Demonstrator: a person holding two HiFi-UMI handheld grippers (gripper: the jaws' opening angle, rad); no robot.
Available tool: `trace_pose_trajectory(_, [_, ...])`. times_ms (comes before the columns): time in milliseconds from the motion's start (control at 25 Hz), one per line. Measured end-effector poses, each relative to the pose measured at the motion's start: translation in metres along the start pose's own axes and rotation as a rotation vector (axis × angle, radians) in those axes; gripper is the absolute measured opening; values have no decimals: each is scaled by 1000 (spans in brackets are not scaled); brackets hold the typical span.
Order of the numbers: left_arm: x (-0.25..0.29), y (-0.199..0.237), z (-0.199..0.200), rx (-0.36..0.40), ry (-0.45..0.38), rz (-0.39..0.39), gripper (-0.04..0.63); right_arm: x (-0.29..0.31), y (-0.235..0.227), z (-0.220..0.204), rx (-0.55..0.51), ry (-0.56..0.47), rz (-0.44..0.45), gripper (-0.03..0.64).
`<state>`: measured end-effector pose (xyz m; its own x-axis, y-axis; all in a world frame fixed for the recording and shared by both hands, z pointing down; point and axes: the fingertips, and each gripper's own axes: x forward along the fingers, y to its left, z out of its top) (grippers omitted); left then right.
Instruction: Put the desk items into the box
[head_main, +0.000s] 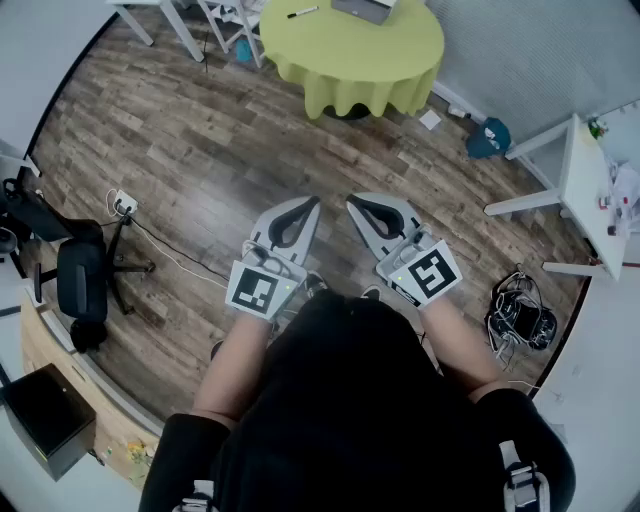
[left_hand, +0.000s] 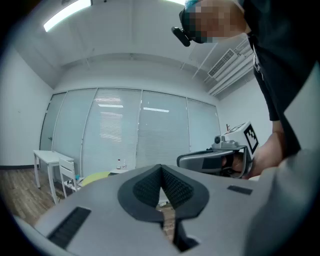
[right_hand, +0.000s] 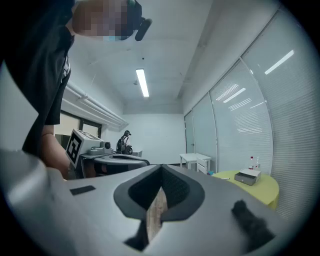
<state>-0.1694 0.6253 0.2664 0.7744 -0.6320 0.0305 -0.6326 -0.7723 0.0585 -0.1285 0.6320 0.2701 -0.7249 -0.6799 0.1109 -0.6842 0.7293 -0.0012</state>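
The jaws of the left gripper (head_main: 311, 203) are together, tip against tip, with nothing between them. The jaws of the right gripper (head_main: 353, 201) are likewise closed and empty; only floor (head_main: 200, 130) shows through the slit behind their tips. Both grippers are held level and side by side, just in front of the person's body, over bare floor. This reads as a carrying posture: closed jaws catch on nothing while the person walks, and neither gripper is near any work. The box (head_main: 365, 8) stands on the round, green-covered counter (head_main: 350, 60), well ahead of the grippers at the top of the head view. A pen (head_main: 303, 12) lies on the same cloth, left of the box and apart from it. The right gripper view shows the box near the middle of the counter, clear of the edge, so it should be reachable from any side. No item is within reach, so the task appears not yet started. The next step is judged to be an approach to the counter, opening one gripper before it reaches the pen.
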Motion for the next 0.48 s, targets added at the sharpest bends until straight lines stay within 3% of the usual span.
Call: trace_pose_trajectory(480, [-7,19,3,9,-17,-14,11,20,7,3,-10,0,-9,17])
